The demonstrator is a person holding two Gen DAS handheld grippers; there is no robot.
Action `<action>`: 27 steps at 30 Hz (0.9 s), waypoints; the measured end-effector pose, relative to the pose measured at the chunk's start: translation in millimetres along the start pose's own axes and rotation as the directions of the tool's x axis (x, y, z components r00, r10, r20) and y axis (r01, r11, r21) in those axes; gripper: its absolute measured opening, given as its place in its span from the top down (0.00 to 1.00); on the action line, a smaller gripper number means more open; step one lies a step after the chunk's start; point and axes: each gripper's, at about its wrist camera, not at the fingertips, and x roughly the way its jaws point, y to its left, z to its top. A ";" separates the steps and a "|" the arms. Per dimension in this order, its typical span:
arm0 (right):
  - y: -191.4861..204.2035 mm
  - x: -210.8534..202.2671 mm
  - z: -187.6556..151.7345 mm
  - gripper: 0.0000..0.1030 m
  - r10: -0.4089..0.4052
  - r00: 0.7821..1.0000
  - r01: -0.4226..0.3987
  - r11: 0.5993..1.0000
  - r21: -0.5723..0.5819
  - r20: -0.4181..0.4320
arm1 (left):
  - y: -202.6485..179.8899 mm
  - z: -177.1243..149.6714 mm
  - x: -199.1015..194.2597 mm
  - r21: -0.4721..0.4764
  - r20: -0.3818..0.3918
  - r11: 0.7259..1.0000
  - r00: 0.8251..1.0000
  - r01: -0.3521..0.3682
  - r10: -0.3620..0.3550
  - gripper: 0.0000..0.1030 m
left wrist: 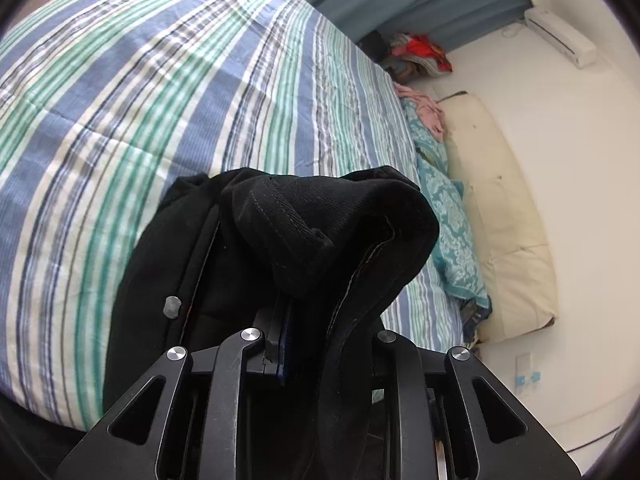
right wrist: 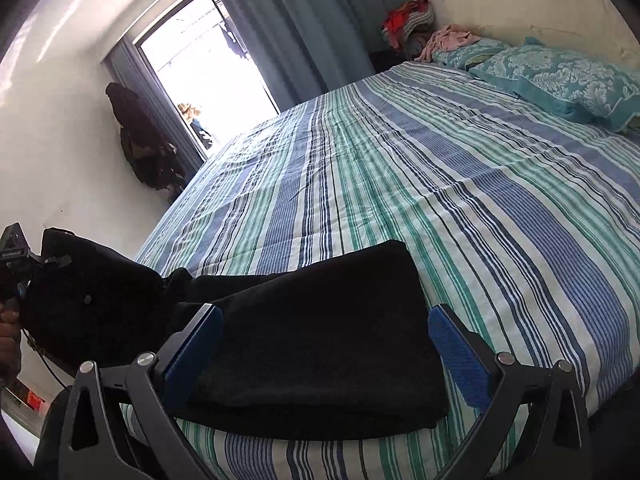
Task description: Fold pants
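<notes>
Black pants [right wrist: 316, 332] lie on the striped bedspread [right wrist: 440, 184] near the bed's front edge, their leg part folded flat. My right gripper [right wrist: 326, 338] is open, its blue pads on either side of the folded legs, just above them. My left gripper [left wrist: 286, 304] is shut on the waist end of the pants [left wrist: 320, 220], which bunches over its fingers and is lifted off the bed. It also shows at the far left of the right wrist view [right wrist: 18, 256], holding the waistband up.
Teal patterned pillows [right wrist: 560, 80] and a cream headboard cushion [left wrist: 500, 216] lie at the head of the bed. A pile of clothes [right wrist: 408, 20] sits in the corner by blue curtains [right wrist: 312, 20]. A dark bag [right wrist: 140, 144] hangs on the wall beside the window.
</notes>
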 end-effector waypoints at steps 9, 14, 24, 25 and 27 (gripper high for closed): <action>-43.1 -19.0 5.0 0.01 -0.053 0.997 0.044 0.986 0.161 0.053 | -39.5 -46.0 132.2 0.153 -0.179 0.983 0.975 -0.101 0.128 0.52; -54.4 -23.9 5.8 0.01 -0.032 0.997 0.017 0.978 0.210 0.069 | -63.9 -50.5 94.4 0.227 -0.127 0.974 0.990 -0.026 0.056 0.32; 4.8 8.0 -8.1 0.01 0.304 0.948 -0.299 0.952 0.065 -0.097 | 37.0 -35.9 -10.2 0.167 0.221 0.910 0.914 -0.380 0.342 0.29; 21.9 12.9 -13.3 0.01 0.322 0.936 -0.324 0.946 0.009 -0.142 | 51.7 -40.3 -13.9 0.140 0.242 0.894 0.890 -0.426 0.386 0.29; 58.6 22.9 -26.5 0.01 0.329 0.917 -0.361 0.925 -0.116 -0.225 | 81.8 -51.4 -17.8 0.082 0.254 0.884 0.867 -0.460 0.428 0.29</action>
